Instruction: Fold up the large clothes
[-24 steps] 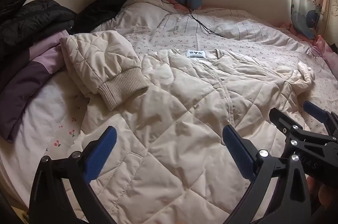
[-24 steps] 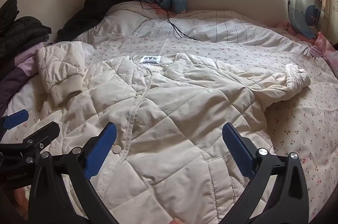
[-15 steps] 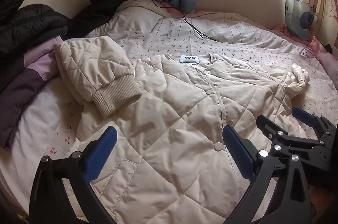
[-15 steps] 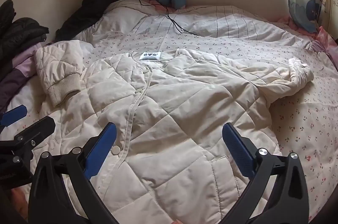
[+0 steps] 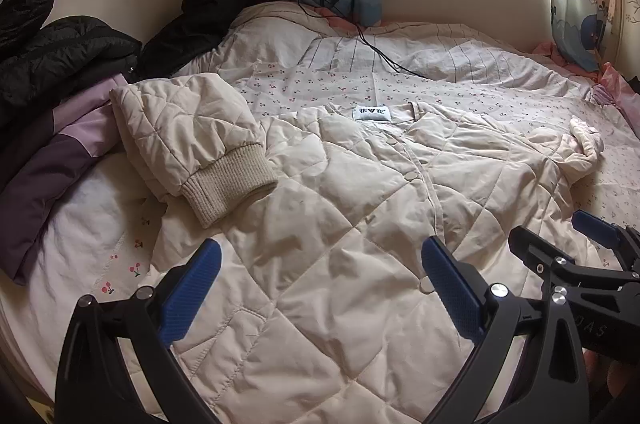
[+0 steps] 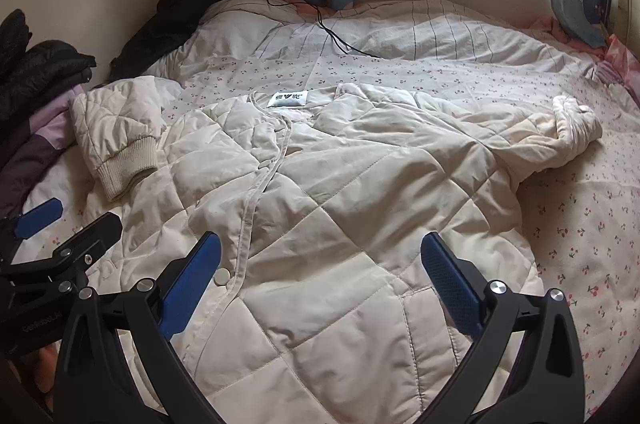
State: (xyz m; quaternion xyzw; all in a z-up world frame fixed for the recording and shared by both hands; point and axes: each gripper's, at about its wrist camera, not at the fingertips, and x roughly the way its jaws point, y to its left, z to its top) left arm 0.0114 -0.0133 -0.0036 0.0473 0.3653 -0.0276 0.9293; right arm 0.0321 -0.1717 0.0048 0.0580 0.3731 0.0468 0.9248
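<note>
The cream quilted jacket [image 6: 320,192] lies face up on the bed [image 6: 580,224], collar away and hem nearest, its length running straight ahead of the left gripper [image 5: 320,288] and right gripper [image 6: 320,284], both wide open and empty.

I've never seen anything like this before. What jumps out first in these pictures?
A big cream quilted jacket lies spread front-up across the middle of a cherry-print bed, one sleeve folded in at the left, the other stretched out right. In the foreground, the left tongs and right tongs hover wide open over its lower half, holding nothing. Dark coats pile up along the left wall.
</note>
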